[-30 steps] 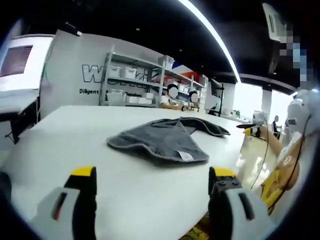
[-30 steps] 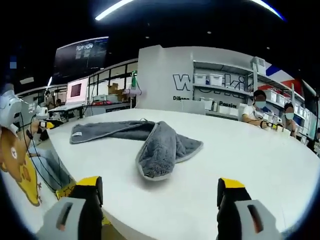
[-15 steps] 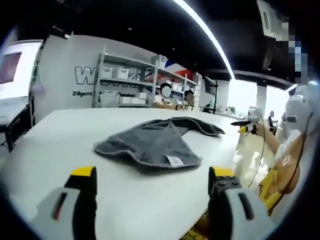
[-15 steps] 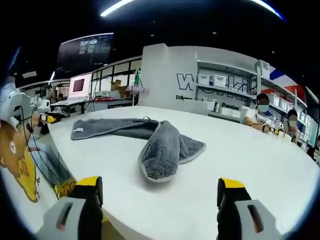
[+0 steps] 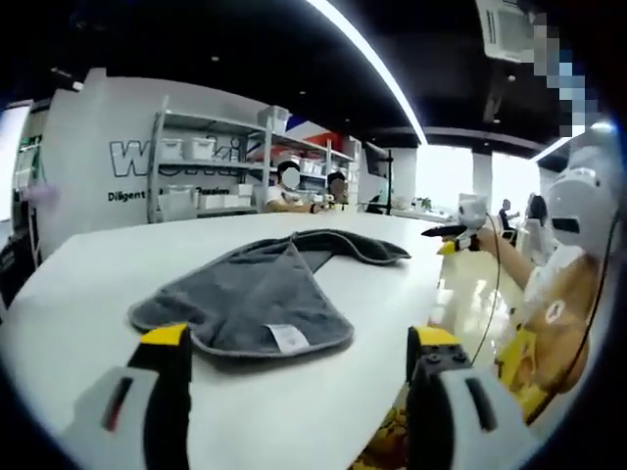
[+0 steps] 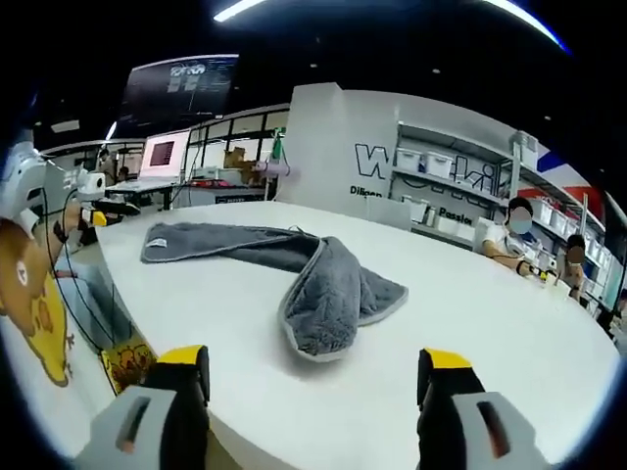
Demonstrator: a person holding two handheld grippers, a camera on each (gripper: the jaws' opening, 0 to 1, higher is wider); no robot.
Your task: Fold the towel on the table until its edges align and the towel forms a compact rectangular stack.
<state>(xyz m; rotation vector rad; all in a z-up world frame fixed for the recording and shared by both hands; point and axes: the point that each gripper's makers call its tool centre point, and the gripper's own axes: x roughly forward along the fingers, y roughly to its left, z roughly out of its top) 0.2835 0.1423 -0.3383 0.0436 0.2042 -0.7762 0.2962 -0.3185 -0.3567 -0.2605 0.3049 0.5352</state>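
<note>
Jaws of the left gripper point(image 5: 298, 343): spread wide, nothing between them, yellow-tipped, rising from the bottom of the left gripper view just short of the towel's near edge. Jaws of the right gripper point(image 6: 312, 360): likewise wide apart and empty, at the bottom of the right gripper view, over the near rim of the tabletop point(image 6: 490, 323).

Towel point(image 5: 250, 299) — grey, plush, unfolded and rumpled, lying flat on the white tabletop point(image 5: 69, 313). In the left gripper view it sits at centre frame: a broad lobe nearest the camera with a small white label point(image 5: 288, 337) at its lower edge, a raised crease running up the middle, and a narrower arm trailing toward the right of centre. In the right gripper view the towel point(image 6: 294, 274) lies at centre as a bent strip — one long arm reaching to the left of the frame, where a white label shows at its end, the other doubled over into a thick rounded lobe with pale edging, pointing toward the camera.

Surroundings: white wall with dark lettering and metal shelving holding white bins point(image 5: 186, 149), upper left of the left gripper view; seated people point(image 5: 289, 186) behind the tabletop's far edge; a ceiling light strip point(image 5: 362, 59) across the top.
</note>
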